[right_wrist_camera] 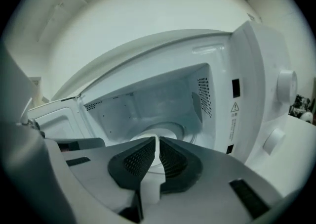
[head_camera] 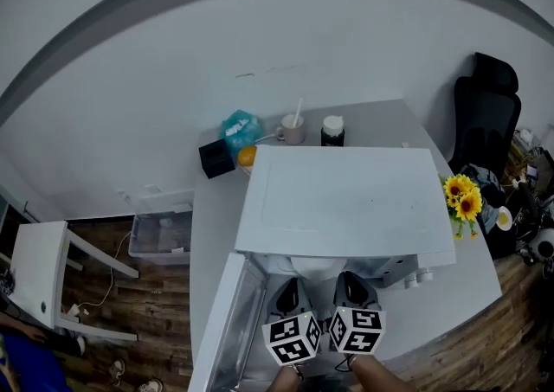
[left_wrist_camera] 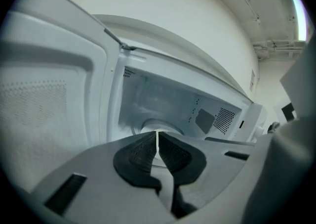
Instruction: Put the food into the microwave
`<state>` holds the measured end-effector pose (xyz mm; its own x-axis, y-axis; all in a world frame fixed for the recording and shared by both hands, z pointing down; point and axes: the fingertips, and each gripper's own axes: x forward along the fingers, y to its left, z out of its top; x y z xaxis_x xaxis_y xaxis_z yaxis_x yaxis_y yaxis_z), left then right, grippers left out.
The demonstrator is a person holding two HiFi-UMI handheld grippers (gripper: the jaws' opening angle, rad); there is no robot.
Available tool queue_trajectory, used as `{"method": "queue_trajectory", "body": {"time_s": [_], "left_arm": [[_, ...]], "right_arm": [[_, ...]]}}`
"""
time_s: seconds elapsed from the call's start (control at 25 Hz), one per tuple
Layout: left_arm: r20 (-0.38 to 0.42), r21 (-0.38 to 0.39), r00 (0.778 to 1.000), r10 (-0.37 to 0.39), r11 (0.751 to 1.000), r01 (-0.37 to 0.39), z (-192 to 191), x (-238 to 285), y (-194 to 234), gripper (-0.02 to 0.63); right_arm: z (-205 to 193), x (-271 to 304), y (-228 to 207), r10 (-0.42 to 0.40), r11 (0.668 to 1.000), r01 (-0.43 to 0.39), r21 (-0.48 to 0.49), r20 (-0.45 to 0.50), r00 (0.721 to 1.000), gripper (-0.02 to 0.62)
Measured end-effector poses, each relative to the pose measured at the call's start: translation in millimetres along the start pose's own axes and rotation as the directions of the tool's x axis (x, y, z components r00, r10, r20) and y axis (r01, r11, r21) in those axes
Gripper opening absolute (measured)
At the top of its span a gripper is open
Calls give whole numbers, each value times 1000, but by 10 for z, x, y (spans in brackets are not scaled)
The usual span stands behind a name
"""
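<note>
My left tongs [left_wrist_camera: 157, 136] and right tongs [right_wrist_camera: 157, 141] hang side by side just in front of the microwave [head_camera: 346, 200], both aimed into its open mouth and tipped a little downward. On each the dark pads sit almost together, with only a thin sliver of light between them and nothing caught there, so neither pair grips anything. Inside the microwave, in the middle of its floor, lies a round white dish [right_wrist_camera: 168, 130]. I take it to be what carries the food, though the jaw tips cover part of it and I cannot make out the food itself. It sits central and well back from the microwave's front edge, which I judge is so the door can swing past it. The door [head_camera: 227, 312] stands wide open on the microwave's left side — that is why both pairs have a free line to the cavity. The control knobs [right_wrist_camera: 285, 85] are on the microwave's right front face, untouched. To my eye the load is in and the door is the step left — the left tongs are nearer to it
</note>
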<state>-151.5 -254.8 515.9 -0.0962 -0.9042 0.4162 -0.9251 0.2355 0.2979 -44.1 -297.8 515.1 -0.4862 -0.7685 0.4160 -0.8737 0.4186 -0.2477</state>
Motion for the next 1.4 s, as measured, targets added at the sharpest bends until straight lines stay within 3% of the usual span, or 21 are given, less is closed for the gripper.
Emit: {"method": "queue_trajectory", "body": {"time_s": [0.28, 0.68, 1.12, 1.4], "left_arm": [[-8, 23, 999, -36, 999, 36, 64, -462, -113, 5], [-14, 129, 993, -121, 984, 122, 102, -953, -293, 3], [12, 182, 985, -170, 969, 165, 239, -1008, -517, 3], [5, 175, 986, -167, 971, 164, 258, -992, -498, 3]], "right_arm": [[16, -407, 84, 53, 997, -54, -48, -19, 998, 33], [111, -1006, 207, 115, 987, -112, -118, 24, 993, 26], [205, -1121, 357, 165, 975, -156, -156, 42, 985, 26], [202, -1132, 364, 170, 978, -162, -133, 47, 984, 26]]}}
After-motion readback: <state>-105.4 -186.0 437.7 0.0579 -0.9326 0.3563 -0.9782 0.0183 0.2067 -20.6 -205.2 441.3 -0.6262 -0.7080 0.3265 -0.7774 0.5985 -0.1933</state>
